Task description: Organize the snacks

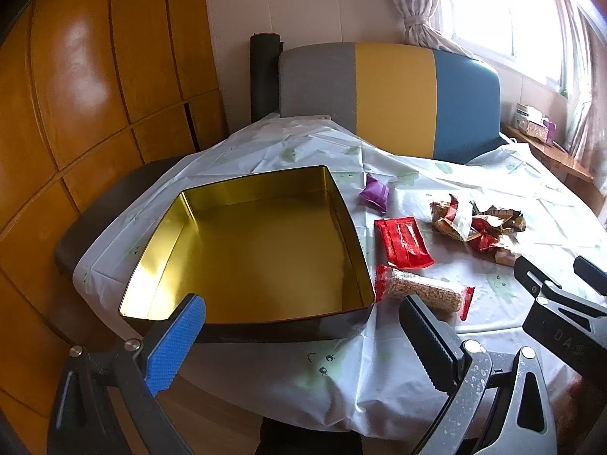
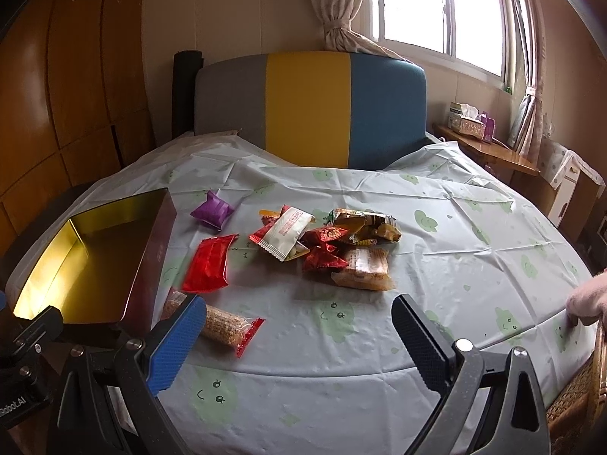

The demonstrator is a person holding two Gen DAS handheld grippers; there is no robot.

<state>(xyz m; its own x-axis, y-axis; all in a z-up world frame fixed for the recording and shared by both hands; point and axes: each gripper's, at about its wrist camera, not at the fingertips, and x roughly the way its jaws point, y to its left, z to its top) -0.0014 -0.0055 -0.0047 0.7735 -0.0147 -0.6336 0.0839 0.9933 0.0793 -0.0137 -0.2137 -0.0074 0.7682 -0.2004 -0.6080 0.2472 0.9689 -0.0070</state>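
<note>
**Inspector:** Your left claw (image 1: 303, 326) and right claw (image 2: 299, 326) both gape, empty. Nearest, beside the gold tin (image 1: 353, 227), lies the grain bar (image 2: 224, 324).

**Operator:** Handling?

**Inspector:** Likely light, crumbly, slick-wrapped; pinch mid-length. Snack heap (image 2: 334, 242) lies beyond.

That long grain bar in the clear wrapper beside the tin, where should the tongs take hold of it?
Probably across the middle of the grain bar, from above, with the right tongs, which hang open close to it. It lies flat, long and narrow, so the short width fits between the fingers. Its one end lies close by the tin, so stay clear of that.
</note>
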